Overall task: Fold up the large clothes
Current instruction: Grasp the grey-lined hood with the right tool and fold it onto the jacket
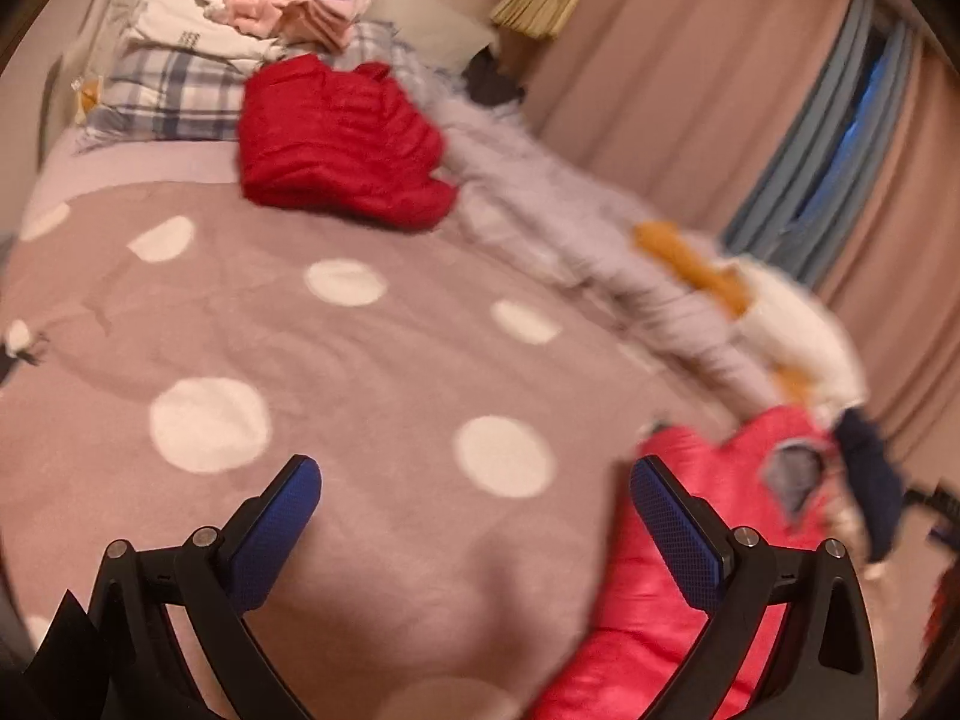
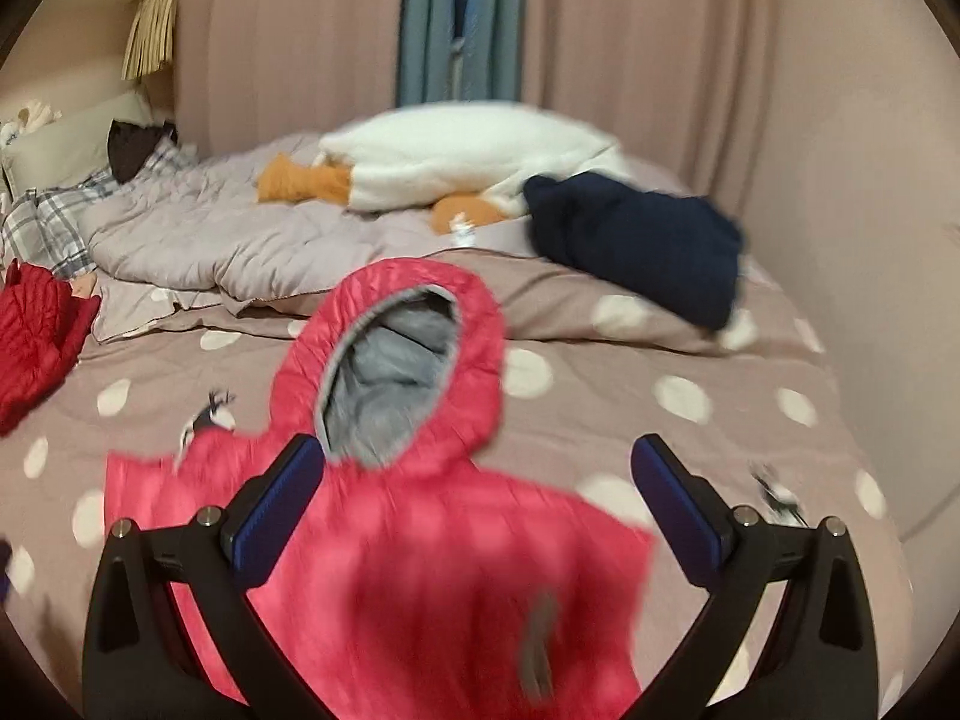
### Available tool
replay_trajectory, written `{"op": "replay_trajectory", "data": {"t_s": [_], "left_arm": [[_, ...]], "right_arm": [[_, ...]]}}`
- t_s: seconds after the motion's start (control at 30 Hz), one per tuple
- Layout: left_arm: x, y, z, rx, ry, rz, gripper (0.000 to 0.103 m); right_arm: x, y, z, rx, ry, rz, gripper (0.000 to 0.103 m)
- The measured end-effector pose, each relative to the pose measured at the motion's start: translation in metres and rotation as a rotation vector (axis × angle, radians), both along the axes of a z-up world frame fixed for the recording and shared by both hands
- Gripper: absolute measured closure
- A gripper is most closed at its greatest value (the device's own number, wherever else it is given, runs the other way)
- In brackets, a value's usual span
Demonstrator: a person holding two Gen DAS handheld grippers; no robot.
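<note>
Pink jacket [image 2: 420,570] lies right under the right gripper [image 2: 477,474], hood pointing straight ahead; left gripper [image 1: 477,498] has it off to its right. Both wide open, holding nothing.

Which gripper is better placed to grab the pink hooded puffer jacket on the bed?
Right gripper: open, the pink hooded puffer jacket lies centred between its fingers. The left gripper faces mostly bare polka-dot bedspread.

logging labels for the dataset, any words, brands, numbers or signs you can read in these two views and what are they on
None can be read in either view.
White garment on the pile at the head of the bed: a small dark printed mark, too blurred to read.
Pink hooded jacket: no legible label; a grey strip on its front is smeared by motion.
Folded red jacket, navy garment, polka-dot bedspread: no text visible.
</note>
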State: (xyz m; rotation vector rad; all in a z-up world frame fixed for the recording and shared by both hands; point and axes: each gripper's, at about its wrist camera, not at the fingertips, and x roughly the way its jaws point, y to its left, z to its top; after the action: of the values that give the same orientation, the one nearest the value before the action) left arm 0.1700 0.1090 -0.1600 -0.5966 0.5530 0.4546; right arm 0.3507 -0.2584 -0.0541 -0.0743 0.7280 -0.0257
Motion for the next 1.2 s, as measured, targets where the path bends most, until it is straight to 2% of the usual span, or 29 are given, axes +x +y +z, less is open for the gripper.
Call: {"op": "replay_trajectory", "data": {"t_s": [0.1, 0.17, 0.23, 0.3, 0.33, 0.37, 0.43, 0.47, 0.53, 0.6, 0.63, 0.7, 0.73, 0.8, 0.87, 0.97, 1.0, 1.03, 1.07, 1.1, 1.13, 1.2], "left_arm": [[0.012, 0.003, -0.007, 0.002, -0.01, -0.024, 0.001], [0.025, 0.007, -0.008, -0.009, 0.036, -0.033, 0.001], [0.033, 0.009, -0.009, -0.008, 0.004, -0.074, 0.001], [0.045, 0.008, -0.011, 0.02, 0.064, -0.102, 0.001], [0.053, 0.007, -0.01, 0.039, 0.094, -0.144, 0.001], [0.055, 0.007, -0.008, 0.052, 0.085, -0.161, 0.001], [0.056, 0.008, -0.003, 0.061, 0.039, -0.118, 0.001], [0.056, 0.007, -0.003, 0.062, 0.026, -0.119, 0.001], [0.059, 0.003, -0.01, 0.071, 0.053, -0.168, 0.001], [0.062, -0.001, -0.016, 0.067, 0.144, -0.191, 0.001], [0.06, -0.003, -0.015, 0.046, 0.159, -0.202, 0.001], [0.052, -0.007, -0.009, 0.027, 0.125, -0.206, 0.001], [0.044, -0.011, -0.004, 0.033, 0.087, -0.196, 0.001], [0.034, -0.021, 0.005, 0.061, 0.064, -0.17, 0.001], [0.019, -0.033, 0.015, 0.075, 0.022, -0.183, 0.001], [0.005, -0.047, 0.022, 0.082, -0.011, -0.219, 0.001], [-0.004, -0.054, 0.023, 0.086, -0.024, -0.235, 0.001], [-0.006, -0.058, 0.023, 0.09, -0.025, -0.243, 0.001], [-0.007, -0.061, 0.024, 0.091, -0.019, -0.252, 0.001], [-0.01, -0.064, 0.024, 0.082, -0.02, -0.266, 0.001], [-0.016, -0.067, 0.023, 0.056, -0.035, -0.291, 0.001], [-0.018, -0.07, 0.021, 0.041, -0.062, -0.32, 0.001]], "right_arm": [[0.07, 0.008, -0.017, -0.042, 0.076, -0.014, 0.001], [0.117, 0.006, -0.04, -0.042, 0.129, -0.043, 0.006], [0.152, 0.003, -0.062, -0.003, 0.16, -0.053, 0.015], [0.181, 0.001, -0.082, 0.019, 0.183, -0.089, 0.019], [0.19, 0.001, -0.088, 0.019, 0.189, -0.098, 0.03], [0.2, 0.0, -0.095, 0.014, 0.191, -0.104, 0.041], [0.215, -0.007, -0.106, 0.058, 0.175, -0.175, 0.092], [0.219, -0.011, -0.108, 0.108, 0.179, -0.201, 0.094], [0.216, -0.015, -0.101, 0.176, 0.139, -0.22, 0.095], [0.197, -0.01, -0.08, 0.161, 0.073, -0.185, 0.095], [0.182, -0.006, -0.067, 0.15, 0.042, -0.155, 0.095], [0.143, -0.007, -0.039, 0.144, -0.039, -0.121, 0.095], [0.117, -0.009, -0.025, 0.144, -0.075, -0.109, 0.095], [0.054, -0.012, -0.001, 0.117, -0.115, -0.076, 0.095], [0.002, -0.02, 0.01, 0.109, -0.1, -0.068, 0.094], [-0.084, -0.042, 0.007, 0.213, -0.064, -0.031, 0.089], [-0.106, -0.047, 0.002, 0.222, -0.045, -0.022, 0.075], [-0.136, -0.054, -0.004, 0.23, -0.039, -0.045, 0.05], [-0.158, -0.062, -0.008, 0.245, -0.049, -0.084, 0.036], [-0.175, -0.07, -0.011, 0.269, -0.062, -0.116, 0.017], [-0.191, -0.079, -0.016, 0.315, -0.069, -0.152, 0.011], [-0.206, -0.093, -0.02, 0.406, -0.069, -0.185, 0.011]]}}
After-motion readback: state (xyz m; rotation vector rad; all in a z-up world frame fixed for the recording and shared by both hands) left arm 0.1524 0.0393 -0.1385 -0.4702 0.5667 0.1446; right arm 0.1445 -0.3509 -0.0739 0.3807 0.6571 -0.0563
